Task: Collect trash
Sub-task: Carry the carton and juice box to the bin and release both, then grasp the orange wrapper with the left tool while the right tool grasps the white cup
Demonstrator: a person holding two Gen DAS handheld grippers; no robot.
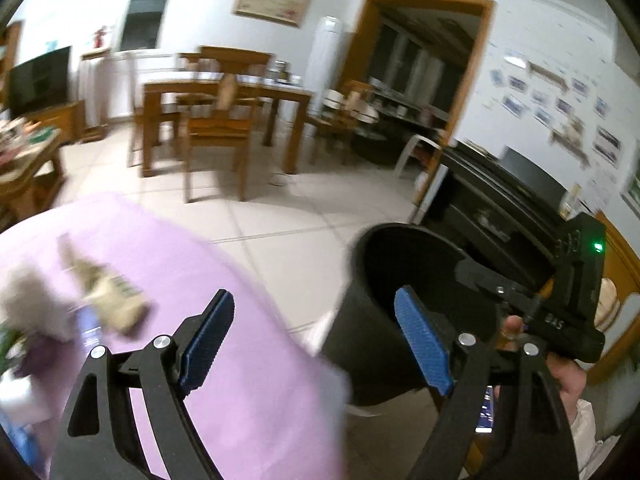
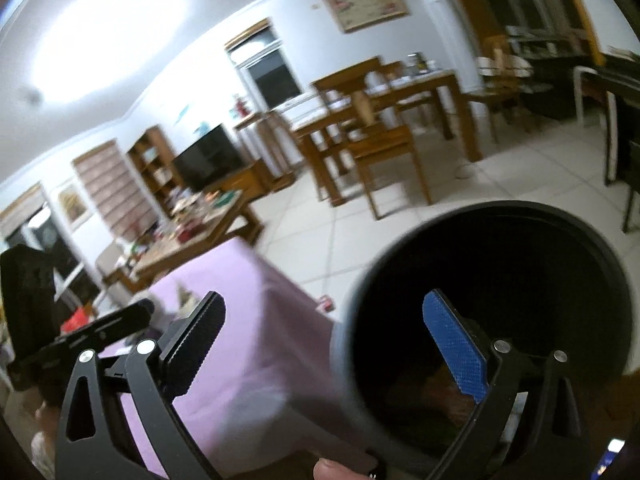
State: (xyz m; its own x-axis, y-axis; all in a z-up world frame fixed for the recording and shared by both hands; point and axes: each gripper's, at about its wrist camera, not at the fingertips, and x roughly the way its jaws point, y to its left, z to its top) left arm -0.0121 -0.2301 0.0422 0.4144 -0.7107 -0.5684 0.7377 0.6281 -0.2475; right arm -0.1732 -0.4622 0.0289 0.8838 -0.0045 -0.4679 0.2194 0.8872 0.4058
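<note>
Trash (image 1: 114, 300) is seen on the left part of the desk (image 1: 256, 380), which is covered with a lilac cloth: a crumpled beige paper wrapper with small print, and just beside it a pale crumpled lump (image 1: 28, 300), too blurred to be named more exactly. Both lie well apart from the black trash bin (image 1: 360, 344), which stands at the right edge of the desk, just beside the cloth, above the white tiled floor (image 1: 280, 216).

The left gripper (image 1: 316, 344) is held over the desk edge with its jaws released and wide apart; nothing is between them. Its right blue pad is seen in front of the bin wall, but whether it touches the wall cannot be told.

The right gripper (image 2: 340, 348) is held above the mouth of the bin (image 2: 492, 216), and its jaws are released and wide apart as well, with nothing grasped. Some brownish content is visible deep inside the bin, but it is too dark to be named. A hand (image 1: 568, 376) is seen around the right gripper's handle in the left wrist view.
</note>
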